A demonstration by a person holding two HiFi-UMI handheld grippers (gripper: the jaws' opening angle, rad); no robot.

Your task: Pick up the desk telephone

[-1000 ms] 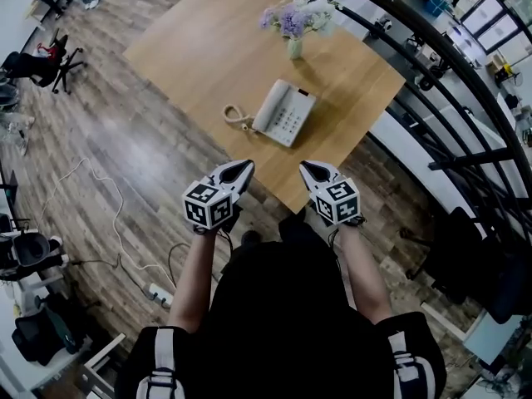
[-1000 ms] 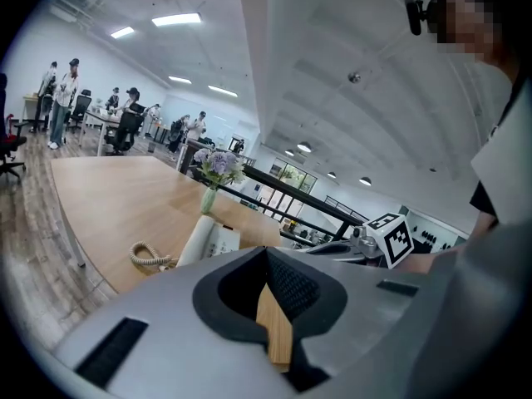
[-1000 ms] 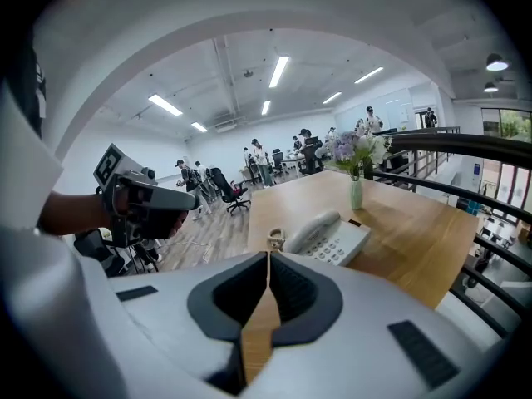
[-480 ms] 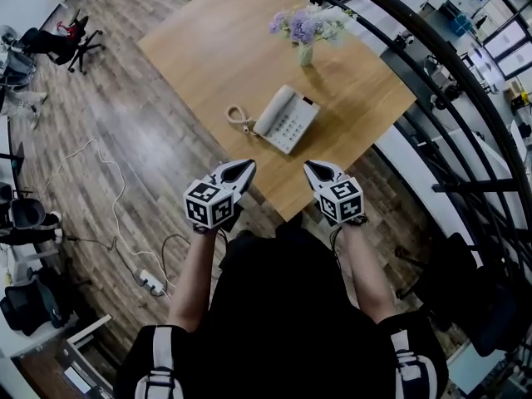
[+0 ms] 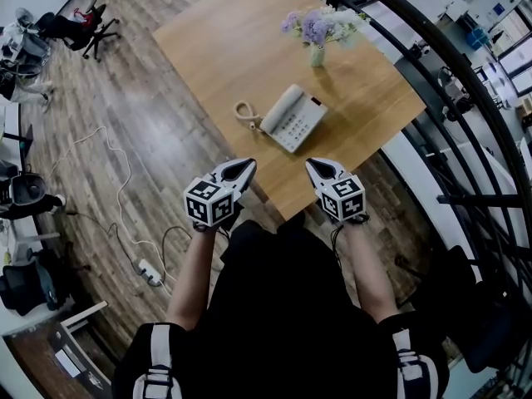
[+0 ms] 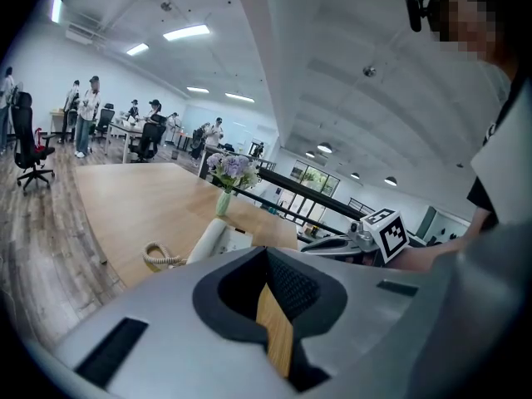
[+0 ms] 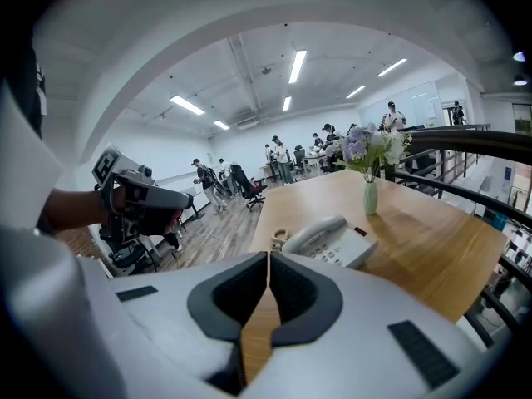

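- Upper centre of the head view: white desk telephone (image 5: 291, 119) lies flat on a wooden table (image 5: 216, 40). Handset sits in its cradle on the frame-left side, keypad to its right.
- Coiled cord (image 5: 245, 112) is bunched on the table top, just beside the phone's left edge.
- Vase of purple flowers (image 5: 317, 36) stands upright above the phone in the frame, apart from it.
- Left gripper (image 5: 238, 169), lower centre-left, is held by the table's near corner and points toward the phone, well short of it. In the left gripper view its jaws are clenched together with nothing between them.
- Right gripper (image 5: 318, 169), lower centre-right, is level with the left one and also short of the phone. In the right gripper view its jaws are pressed closed and empty, with the phone ahead on the table beyond them.
- Dark railing (image 5: 449, 65) curves down the right side of the frame.
- Wood floor (image 5: 108, 140) fills the left side, with a power strip (image 5: 150, 270) at lower left.
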